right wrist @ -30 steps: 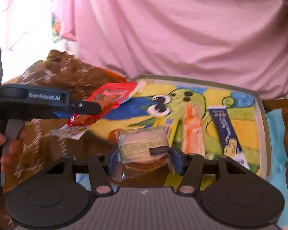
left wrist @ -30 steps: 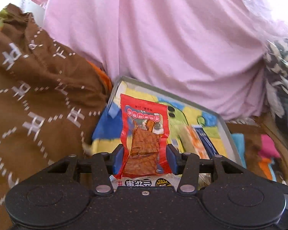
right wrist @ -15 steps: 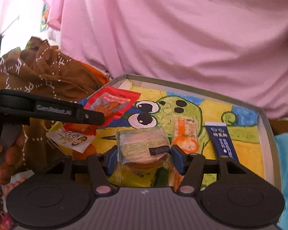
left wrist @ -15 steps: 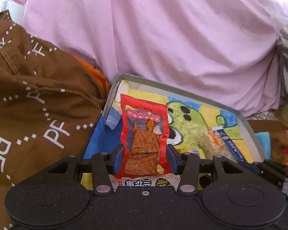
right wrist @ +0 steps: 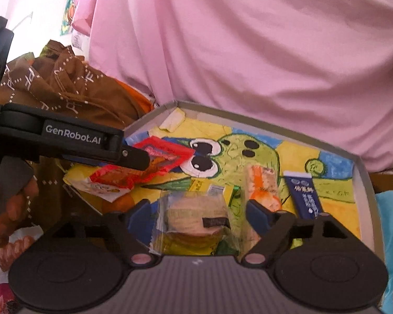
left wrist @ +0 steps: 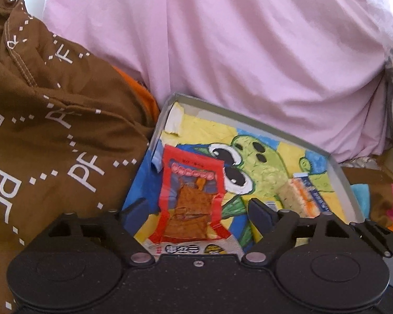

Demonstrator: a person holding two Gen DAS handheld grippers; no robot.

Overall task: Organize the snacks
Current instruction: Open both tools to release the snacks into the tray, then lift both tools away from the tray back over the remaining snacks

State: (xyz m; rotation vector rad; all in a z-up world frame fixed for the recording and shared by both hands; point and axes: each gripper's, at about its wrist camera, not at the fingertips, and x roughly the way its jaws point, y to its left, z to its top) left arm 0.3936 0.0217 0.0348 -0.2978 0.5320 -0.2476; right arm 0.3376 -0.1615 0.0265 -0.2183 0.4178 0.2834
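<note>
Both handheld grippers hover low over the shallow grey tray with the green cartoon drawing point(left wrist: 338, 172), and both have their jaws spread wide. The left gripper point(left wrist: 199, 210) has the red foil snack packet point(left wrist: 191, 196) lying loose between its fingers at the tray's left edge, long axis pointing away toward the tray's far wall. The right gripper point(right wrist: 196, 217) straddles a clear-wrapped round cracker pack point(right wrist: 194, 214) near the tray's front edge, not pinching it.
</note>
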